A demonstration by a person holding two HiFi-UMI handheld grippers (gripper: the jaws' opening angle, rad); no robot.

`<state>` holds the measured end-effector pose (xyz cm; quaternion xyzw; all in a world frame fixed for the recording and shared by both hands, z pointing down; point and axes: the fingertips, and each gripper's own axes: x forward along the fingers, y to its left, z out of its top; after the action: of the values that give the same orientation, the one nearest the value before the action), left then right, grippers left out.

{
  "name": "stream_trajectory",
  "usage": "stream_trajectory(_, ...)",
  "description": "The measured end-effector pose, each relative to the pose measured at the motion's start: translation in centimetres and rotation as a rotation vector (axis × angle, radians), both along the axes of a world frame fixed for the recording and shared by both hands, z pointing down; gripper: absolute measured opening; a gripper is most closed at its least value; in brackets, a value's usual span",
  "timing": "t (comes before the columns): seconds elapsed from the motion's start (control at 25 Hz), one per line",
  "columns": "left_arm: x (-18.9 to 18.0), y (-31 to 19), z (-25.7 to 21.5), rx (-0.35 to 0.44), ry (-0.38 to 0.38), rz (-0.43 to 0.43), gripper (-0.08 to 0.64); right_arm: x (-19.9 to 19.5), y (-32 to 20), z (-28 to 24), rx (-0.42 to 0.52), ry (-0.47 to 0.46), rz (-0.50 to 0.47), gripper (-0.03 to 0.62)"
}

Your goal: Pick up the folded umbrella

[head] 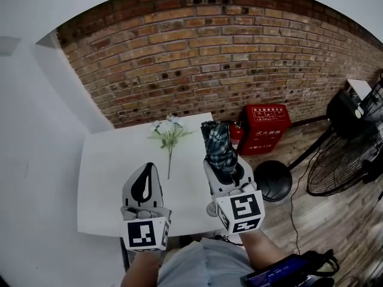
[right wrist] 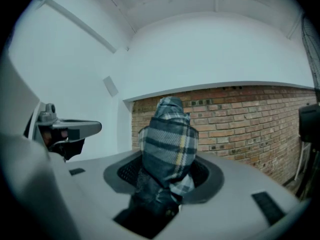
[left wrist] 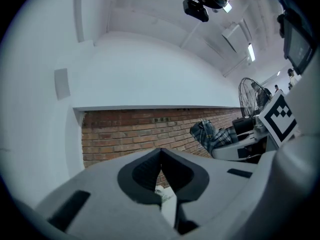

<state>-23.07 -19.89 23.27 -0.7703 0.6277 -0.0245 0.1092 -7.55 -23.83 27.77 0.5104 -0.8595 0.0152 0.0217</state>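
The right hand-held gripper (head: 226, 171) is clamped on the folded umbrella (head: 216, 145), held off the desk (head: 102, 178). The umbrella's long axis runs out along the jaws toward the brick wall (head: 179, 58). The left hand-held gripper (head: 145, 187), jaws together, is empty alongside.

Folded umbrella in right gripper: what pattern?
Folded umbrella: blue-grey plaid, yellow stripe; best in right gripper view.
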Motion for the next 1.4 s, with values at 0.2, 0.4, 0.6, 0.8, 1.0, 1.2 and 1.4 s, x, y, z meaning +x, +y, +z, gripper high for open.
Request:
stream_trajectory(0.2,0.2,-0.1,-1.4,0.03,0.001,-0.005,0.006,0.8,0.4,-2.4,0.069,0.003,0.008,0.204)
stream_trajectory(0.4,0.7,0.1,-2.4,0.057,-0.002,0.0,0.006,1.0,1.0,-3.5,0.104,0.002,0.006,0.204)
stream_trajectory(0.6,0.9,0.4,-2.7,0.062,0.001,-0.004,0.006,1.0,1.3,-4.0,0.124,0.017,-0.002,0.206)
stream_trajectory(0.8,0.6,0.7,-2.8,0.063,0.005,-0.014,0.006,0.6,1.7,-4.1,0.131,0.028,-0.017,0.206)
stream_trajectory(1.0,0.1,1.0,-2.8,0.06,0.008,-0.033,0.006,0.2,2.0,-4.1,0.132,0.028,-0.033,0.206)
stream_trajectory(1.2,-0.3,1.1,-2.6,0.061,0.008,-0.045,0.006,-0.4,2.0,-4.0,0.137,0.028,-0.046,0.206)
stream_trajectory(1.4,-0.5,1.0,-2.5,0.059,0.008,-0.048,0.006,-0.6,1.9,-4.0,0.139,0.028,-0.051,0.206)
